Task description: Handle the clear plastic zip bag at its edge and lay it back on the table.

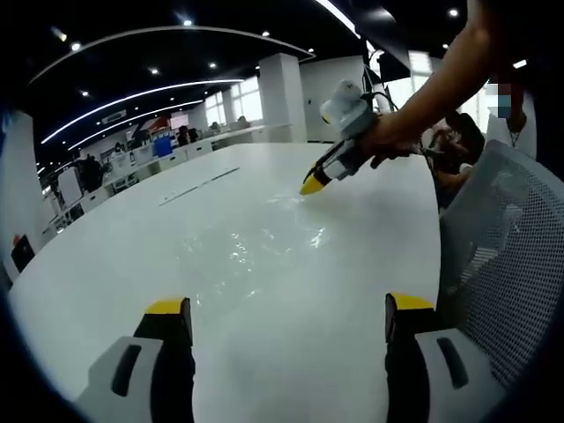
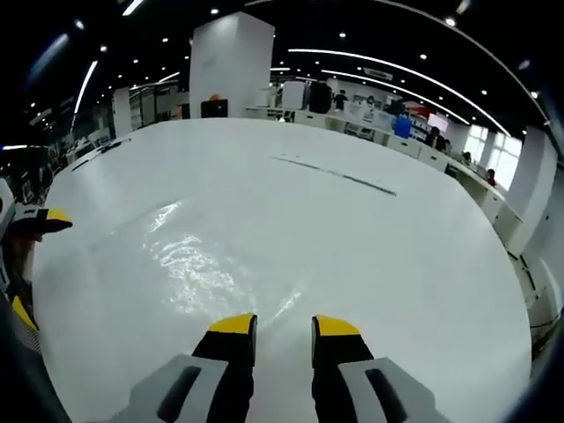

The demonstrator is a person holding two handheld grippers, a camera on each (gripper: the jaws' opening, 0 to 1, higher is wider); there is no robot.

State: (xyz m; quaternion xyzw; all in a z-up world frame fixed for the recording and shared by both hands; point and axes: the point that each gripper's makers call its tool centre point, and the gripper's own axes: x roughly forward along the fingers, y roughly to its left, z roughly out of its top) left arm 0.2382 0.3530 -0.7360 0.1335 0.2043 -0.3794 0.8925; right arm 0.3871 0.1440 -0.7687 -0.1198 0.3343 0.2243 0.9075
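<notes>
The clear plastic zip bag [image 1: 264,247] lies flat on the white table [image 1: 132,238], showing as shiny wrinkles. My left gripper [image 1: 288,305] hovers wide open at the bag's near side with nothing between its jaws. A hand holds my right gripper [image 1: 311,185] at the bag's far edge, its yellow tips low over the table. In the right gripper view the bag [image 2: 189,264] lies just ahead and to the left of my right gripper [image 2: 284,326], whose jaws stand a narrow gap apart over the bag's edge. The left gripper [image 2: 35,264] shows at the left border.
A grey mesh chair [image 1: 502,256] stands close at the table's right edge. A dark seam line [image 2: 335,174] runs across the table beyond the bag. A white pillar [image 2: 229,62] and office desks with people stand behind. The person's forearm [image 1: 441,88] reaches in from the upper right.
</notes>
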